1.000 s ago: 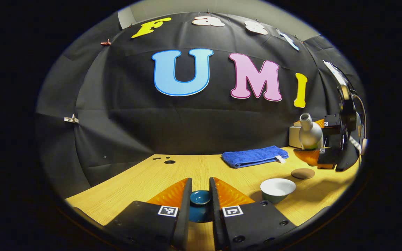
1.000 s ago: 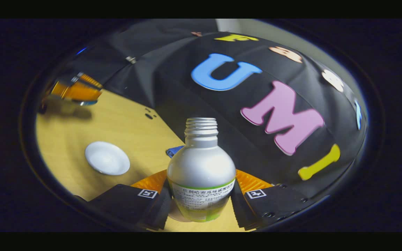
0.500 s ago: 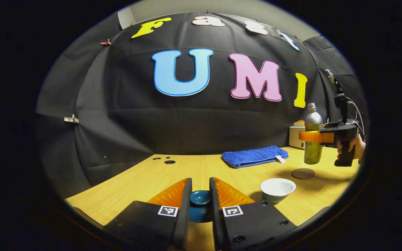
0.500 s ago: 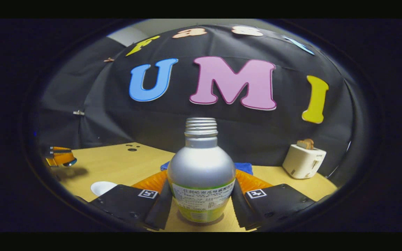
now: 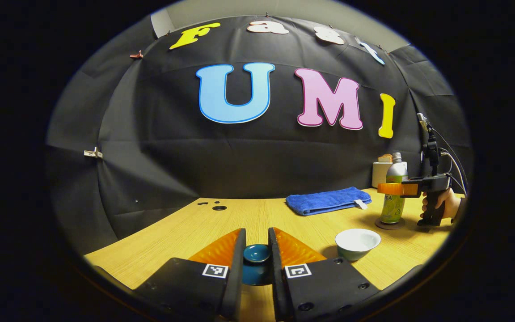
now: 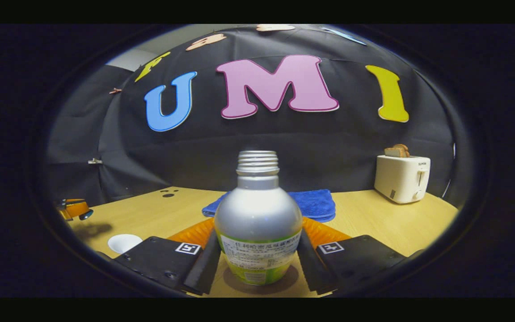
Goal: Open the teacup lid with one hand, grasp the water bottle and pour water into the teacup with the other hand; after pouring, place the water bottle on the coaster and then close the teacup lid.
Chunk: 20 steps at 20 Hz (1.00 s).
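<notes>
Far left of left gripper view: bare stretch of wooden table (image 5: 172, 232), two small holes near back edge.

Bottom centre: left gripper (image 5: 256, 261) clamped on teal teacup lid (image 5: 256, 254), both fingers pressing its sides, lid held up off table and well apart from cup. Looks level.

Right of that: white teacup (image 5: 357, 241) standing open and uncovered on table. Water level not readable from here.

Behind cup: folded blue towel (image 5: 327, 201) near back wall. White toaster (image 6: 401, 178) in far right corner, bread sticking out of top.

Far right: water bottle (image 5: 393, 197) upright, uncapped, base on or touching dark round coaster (image 5: 389, 224). Right gripper (image 6: 257, 255) clamped on bottle body, fingers on either side at label height; in left gripper view a hand (image 5: 441, 203) on its handle.

Step in hand, as judged: setting bottle down on coaster, pouring apparently done. To do well:
- Confirm base fully seated and flat on coaster before letting go; right gripper view shows dark disc under base, roughly centred.
- Spread fingers evenly, no sideways drag, open bottle tips easily.
- Back straight out along finger line, clear of neck.
- Keep lid hand level and parked until bottle hand clears space over cup.
- Then carry lid right to cup, centre over rim, lower straight, release only once seated.

Risk: nudging bottle off coaster on release.
</notes>
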Tool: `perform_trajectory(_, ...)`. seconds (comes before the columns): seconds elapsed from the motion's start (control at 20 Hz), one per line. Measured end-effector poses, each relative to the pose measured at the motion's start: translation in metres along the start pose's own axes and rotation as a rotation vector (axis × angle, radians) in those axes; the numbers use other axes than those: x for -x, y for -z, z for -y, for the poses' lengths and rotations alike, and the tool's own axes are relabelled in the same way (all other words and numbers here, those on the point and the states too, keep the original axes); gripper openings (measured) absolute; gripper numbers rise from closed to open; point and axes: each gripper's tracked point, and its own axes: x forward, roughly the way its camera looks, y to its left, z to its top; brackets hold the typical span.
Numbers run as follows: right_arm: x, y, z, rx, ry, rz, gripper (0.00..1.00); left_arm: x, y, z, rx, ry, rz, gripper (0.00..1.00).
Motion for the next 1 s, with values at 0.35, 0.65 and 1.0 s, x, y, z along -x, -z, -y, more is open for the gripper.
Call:
perform_trajectory(0.35,-0.001,0.004,-0.003,0.089,-0.012,-0.006,0.83,0.0,0.0,-0.001,0.0,0.0,0.0,0.32)
perform_trajectory(0.65,0.011,0.007,-0.008,0.16,-0.018,-0.025,0.98,0.001,0.0,-0.001,0.0,0.0,-0.001,0.32)
perform_trajectory(1.0,0.051,0.013,-0.001,0.173,-0.004,-0.051,0.96,0.002,0.0,-0.001,0.002,-0.014,-0.004,0.34)
